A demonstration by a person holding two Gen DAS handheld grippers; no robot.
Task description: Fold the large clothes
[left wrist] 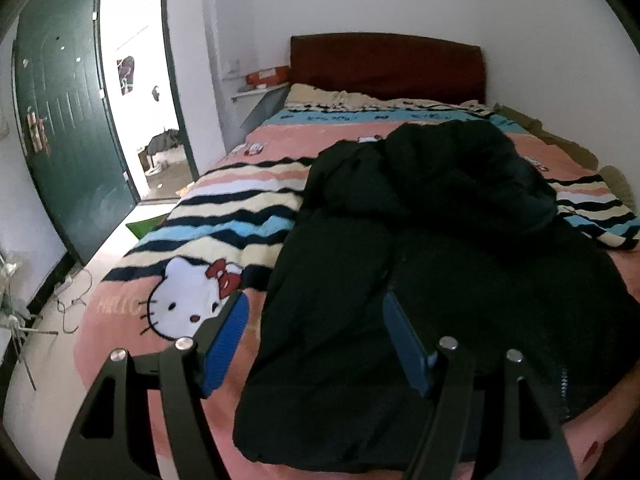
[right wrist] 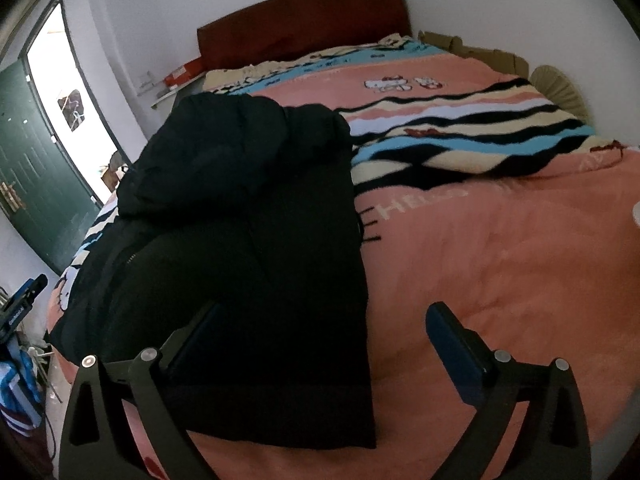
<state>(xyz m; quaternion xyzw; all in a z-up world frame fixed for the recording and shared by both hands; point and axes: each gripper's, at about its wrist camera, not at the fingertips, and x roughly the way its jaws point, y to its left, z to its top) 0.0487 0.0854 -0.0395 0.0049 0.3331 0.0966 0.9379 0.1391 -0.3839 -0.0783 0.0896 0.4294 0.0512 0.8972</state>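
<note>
Two grippers hover over the bed, both with jaws apart and holding nothing. The left gripper [left wrist: 314, 344] stands wide, its left finger over the pink blanket [left wrist: 120, 320] and its right finger over the black coat [left wrist: 420, 248]; whether that finger touches the cloth cannot be told. The right gripper [right wrist: 320, 332] stands wider, its left finger over the coat [right wrist: 248, 220], its right finger over bare blanket [right wrist: 500, 260], straddling the coat's straight right edge. The coat lies lengthwise, its hood bunched toward the headboard [right wrist: 304, 16]. Open blanket spreads right of the coat; a narrower strip and the floor [left wrist: 52, 344] lie to its left.
</note>
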